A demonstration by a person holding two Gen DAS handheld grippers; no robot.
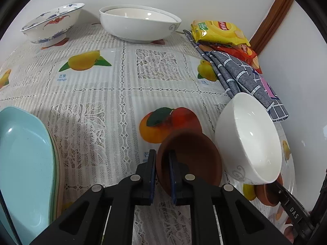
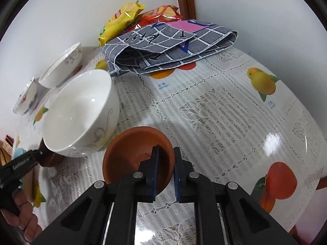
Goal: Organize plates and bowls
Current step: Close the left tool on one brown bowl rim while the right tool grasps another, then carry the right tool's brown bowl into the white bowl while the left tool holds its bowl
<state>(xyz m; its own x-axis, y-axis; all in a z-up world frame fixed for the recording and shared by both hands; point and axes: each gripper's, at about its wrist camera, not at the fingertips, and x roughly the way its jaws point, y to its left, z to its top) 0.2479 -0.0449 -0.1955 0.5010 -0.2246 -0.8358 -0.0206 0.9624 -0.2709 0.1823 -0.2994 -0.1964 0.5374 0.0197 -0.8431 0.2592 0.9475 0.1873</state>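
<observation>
My left gripper is shut on the near rim of a dark brown bowl, one finger inside and one outside. My right gripper is shut the same way on the rim of a second, terracotta brown bowl. A deep white bowl with a grey scroll pattern stands between the two brown bowls, close against both. In the right wrist view this white bowl partly hides the left gripper's brown bowl. A hand holds the left gripper there.
A stack of light blue plates lies at the left. At the back stand a blue-and-red patterned bowl and nested wide white bowls. Chip bags and a folded grey check cloth lie by the wall corner.
</observation>
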